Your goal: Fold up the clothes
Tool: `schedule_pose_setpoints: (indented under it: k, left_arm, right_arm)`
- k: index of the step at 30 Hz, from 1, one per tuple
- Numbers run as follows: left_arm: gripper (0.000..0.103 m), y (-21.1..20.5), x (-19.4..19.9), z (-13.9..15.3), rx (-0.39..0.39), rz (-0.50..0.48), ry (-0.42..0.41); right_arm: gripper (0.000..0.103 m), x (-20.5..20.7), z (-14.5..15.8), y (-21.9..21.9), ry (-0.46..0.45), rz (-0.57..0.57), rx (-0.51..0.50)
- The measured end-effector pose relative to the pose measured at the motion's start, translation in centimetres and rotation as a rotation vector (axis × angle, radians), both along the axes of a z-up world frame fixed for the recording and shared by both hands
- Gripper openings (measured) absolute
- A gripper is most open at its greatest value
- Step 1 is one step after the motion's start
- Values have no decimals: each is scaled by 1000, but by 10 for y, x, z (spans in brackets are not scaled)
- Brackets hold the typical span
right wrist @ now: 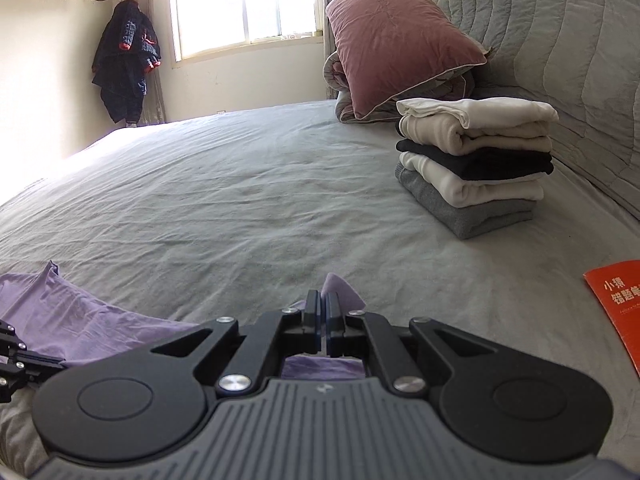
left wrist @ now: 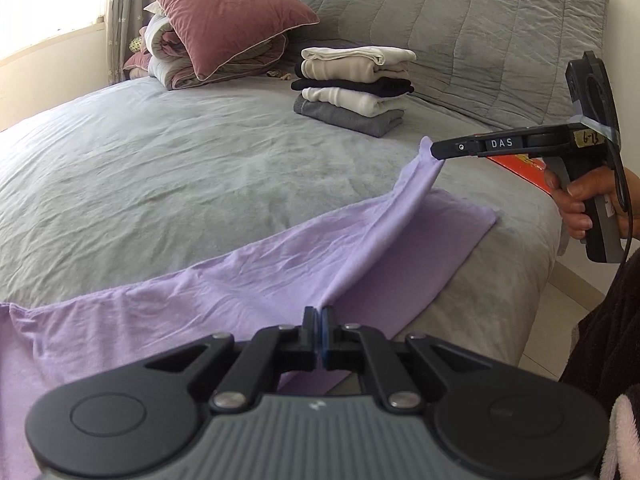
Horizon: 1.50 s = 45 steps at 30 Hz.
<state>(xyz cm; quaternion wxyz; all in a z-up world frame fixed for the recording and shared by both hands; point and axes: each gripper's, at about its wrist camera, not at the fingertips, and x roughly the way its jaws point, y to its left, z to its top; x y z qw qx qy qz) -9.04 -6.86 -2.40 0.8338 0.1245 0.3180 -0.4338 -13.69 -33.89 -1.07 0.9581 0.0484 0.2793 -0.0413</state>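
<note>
A lilac garment (left wrist: 248,276) lies across the near edge of the grey bed (left wrist: 160,160). My left gripper (left wrist: 320,312) is shut on one edge of it, low in the left wrist view. My right gripper (left wrist: 434,151), held by a hand (left wrist: 580,204), is shut on the other end of that edge and lifts it above the bed, so a taut fold runs between the two. In the right wrist view the right gripper (right wrist: 322,298) pinches a lilac corner (right wrist: 340,292); more lilac cloth (right wrist: 60,312) lies at the lower left.
A stack of folded clothes (left wrist: 356,88) in white, cream, black and grey sits near the quilted headboard (left wrist: 460,32). A pink pillow (left wrist: 228,12) leans on a rolled quilt. A red booklet (right wrist: 616,312) lies on the bed at the right. Dark clothes (right wrist: 126,60) hang by the window.
</note>
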Motion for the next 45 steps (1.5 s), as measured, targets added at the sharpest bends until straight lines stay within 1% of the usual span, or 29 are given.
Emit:
schedule_pose_setpoints:
  k: [4, 7, 8, 10, 11, 13, 15, 17, 18, 19, 20, 21, 23, 26, 29, 34, 36, 38, 43, 45]
  left_arm:
    - [2, -5, -5, -5, 52, -75, 2]
    - [3, -8, -5, -9, 93, -127, 21]
    - [4, -9, -5, -9, 98, -147, 32]
    - [4, -11, -6, -7, 93, -194, 57]
    - [4, -11, -7, -5, 83, -217, 70]
    - [9, -13, -9, 0, 59, -248, 80]
    - [12, -15, -10, 4, 37, -249, 72]
    - [21, -22, -9, 6, 16, -239, 67]
    - [23, -26, -8, 6, 8, -231, 66]
    - [28, -30, -6, 6, 4, -221, 66]
    - [35, -35, -4, 6, -1, -209, 67]
    - [38, -41, -1, 5, -7, -197, 67]
    - [39, -51, 4, 2, -20, -194, 92]
    - [39, -67, 14, -7, -31, -198, 153]
    - [38, -83, 22, -17, -42, -199, 206]
    - [38, -110, 26, -22, -97, -224, 254]
    - [38, -123, 25, -24, -117, -240, 272]
    - [38, -136, 23, -25, -141, -260, 289]
    - [38, -166, 11, -31, -186, -325, 341]
    - [38, -171, 4, -28, -193, -370, 354]
  right_arm:
    - [3, -12, -18, -6, 62, 36, -27]
    - [3, -16, -25, -6, 119, 63, -44]
    - [3, -18, -27, -7, 137, 72, -50]
    - [9, -21, -29, -10, 176, 89, -57]
    - [10, -22, -29, -12, 189, 91, -61]
    - [11, -25, -28, -17, 199, 90, -64]
    - [12, -29, -23, -24, 183, 87, -35]
    - [14, -30, -19, -30, 160, 82, 8]
    - [19, -29, -18, -33, 154, 77, 28]
    - [28, -28, -17, -35, 150, 71, 48]
    - [33, -26, -16, -36, 150, 69, 67]
    - [35, -24, -16, -38, 152, 67, 85]
    - [35, -19, -15, -40, 169, 68, 135]
    - [35, -14, -14, -45, 180, 52, 204]
    - [35, -12, -11, -51, 173, 26, 229]
    - [35, -13, -8, -63, 167, 5, 283]
    - [35, -15, -8, -69, 173, 2, 343]
    - [35, -18, -11, -80, 187, 3, 466]
    - [35, -26, -31, -112, 199, -22, 821]
    - [35, -28, -42, -123, 216, -47, 905]
